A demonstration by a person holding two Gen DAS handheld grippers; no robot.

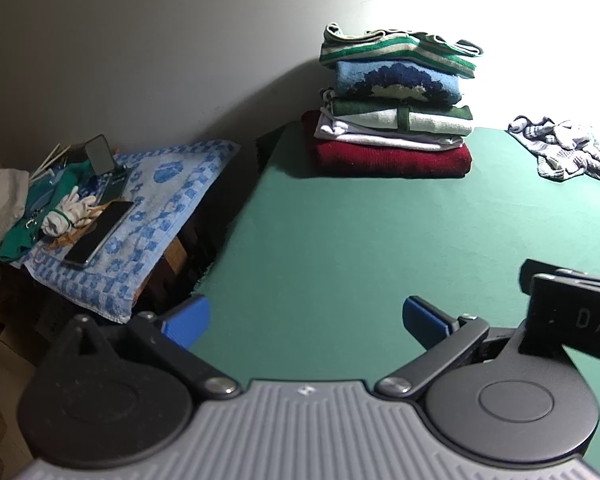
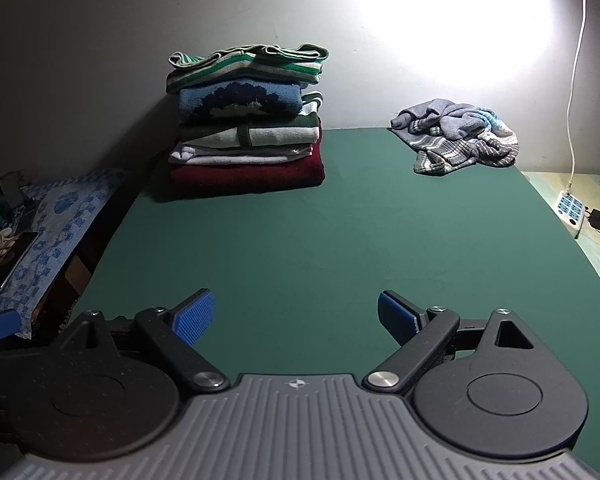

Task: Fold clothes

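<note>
A stack of folded clothes (image 1: 396, 112) (image 2: 248, 120) stands at the back left of the green table (image 1: 360, 248) (image 2: 300, 240), against the wall. A crumpled grey and blue striped garment (image 1: 564, 152) (image 2: 460, 140) lies unfolded at the back right. My left gripper (image 1: 306, 320) hovers open over the table's near left edge, nothing between its blue pads. My right gripper (image 2: 296, 316) is open too, low over the near middle of the table and empty. The right gripper's black body (image 1: 572, 316) shows at the right edge of the left wrist view.
Left of the table, a lower stand under a blue patterned towel (image 1: 148, 216) (image 2: 56, 216) carries a phone (image 1: 100, 236), white gloves (image 1: 72, 208) and small items. A power strip (image 2: 570, 208) with a white cable lies on the surface to the right.
</note>
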